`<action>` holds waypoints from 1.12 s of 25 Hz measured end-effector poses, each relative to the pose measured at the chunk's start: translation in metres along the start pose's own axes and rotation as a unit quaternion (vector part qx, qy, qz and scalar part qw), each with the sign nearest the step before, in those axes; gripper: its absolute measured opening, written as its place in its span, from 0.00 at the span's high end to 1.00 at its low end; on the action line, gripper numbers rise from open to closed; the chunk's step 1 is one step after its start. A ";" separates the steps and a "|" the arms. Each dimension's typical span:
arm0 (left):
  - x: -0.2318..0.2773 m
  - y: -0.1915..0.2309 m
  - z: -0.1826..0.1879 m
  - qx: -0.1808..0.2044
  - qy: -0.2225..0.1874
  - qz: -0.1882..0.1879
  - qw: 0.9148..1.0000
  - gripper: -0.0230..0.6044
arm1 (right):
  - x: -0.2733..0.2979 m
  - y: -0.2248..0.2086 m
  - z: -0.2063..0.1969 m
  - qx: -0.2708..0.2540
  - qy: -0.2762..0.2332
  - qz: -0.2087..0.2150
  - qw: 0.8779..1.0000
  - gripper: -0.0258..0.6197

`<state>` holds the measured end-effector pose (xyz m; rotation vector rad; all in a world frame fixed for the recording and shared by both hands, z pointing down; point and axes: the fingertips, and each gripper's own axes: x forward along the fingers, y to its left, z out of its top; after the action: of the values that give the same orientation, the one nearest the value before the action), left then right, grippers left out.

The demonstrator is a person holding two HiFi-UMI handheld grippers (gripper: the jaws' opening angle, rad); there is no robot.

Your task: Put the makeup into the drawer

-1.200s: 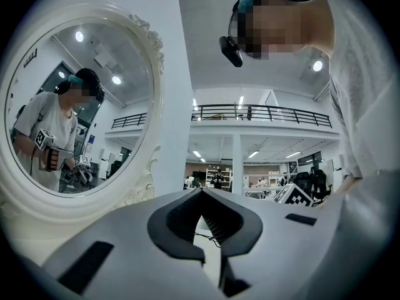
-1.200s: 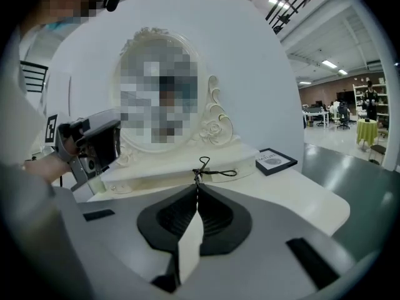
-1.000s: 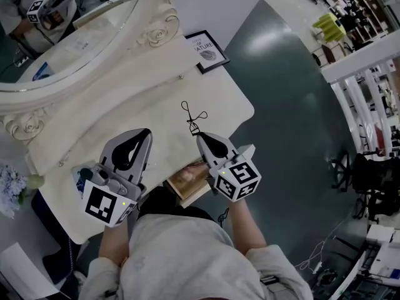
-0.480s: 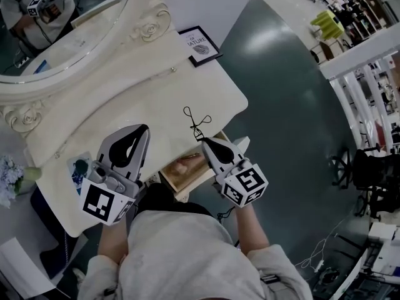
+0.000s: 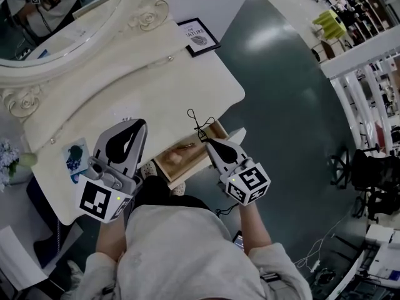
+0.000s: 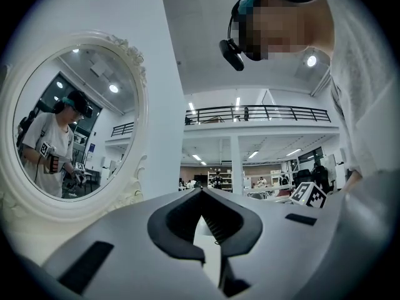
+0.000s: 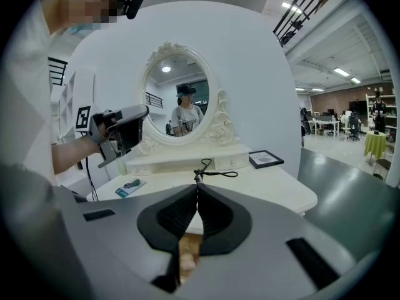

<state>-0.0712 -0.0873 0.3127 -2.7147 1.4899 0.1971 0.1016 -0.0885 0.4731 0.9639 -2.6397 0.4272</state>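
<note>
Two hand-held grippers were out over a white bench [image 5: 187, 80] that carried an oval mirror [image 5: 44, 24] in a carved frame. The right hand-held gripper [image 5: 207, 141] had its jaws closed on a black loop-handled makeup tool [image 5: 199, 121], pinched at the very tips. Seen from the head view, the tool's loops stood over the bench's front edge, just beside the open drawer [image 5: 200, 152]. A tan item lay inside that drawer, too blurred to name. The left hand-held gripper [image 5: 137, 124] pointed toward the mirror with its jaws together and nothing between them. A small blue-green packet [image 5: 74, 158] lay on the bench near it, its print too small to read. At the far corner a black-framed print [image 5: 199, 36] showed the word "NATURE"; its smaller lines were illegible.
</note>
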 end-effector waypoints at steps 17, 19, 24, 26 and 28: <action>-0.019 -0.026 0.000 0.001 0.001 0.021 1.000 0.95 | -0.025 -0.008 -0.092 -0.007 0.117 0.005 0.993 0.93; -0.021 -0.027 0.000 0.001 0.002 0.022 1.000 0.95 | -0.024 -0.010 -0.104 -0.007 0.134 0.005 0.991 0.93; -0.023 -0.027 0.000 0.004 0.005 0.027 1.000 0.95 | -0.017 -0.016 -0.129 -0.013 0.180 0.011 0.984 0.93; -0.025 -0.027 -0.001 0.004 0.006 0.029 1.000 0.95 | -0.012 -0.018 -0.138 -0.019 0.199 0.013 0.980 0.93; -0.026 -0.026 -0.001 0.005 0.006 0.030 1.000 0.94 | -0.007 -0.021 -0.147 -0.024 0.215 0.014 0.976 0.93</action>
<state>-0.0632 -0.0518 0.3162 -2.6699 1.5725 0.1757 0.1465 -0.0447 0.6083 0.7226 -2.2616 0.5121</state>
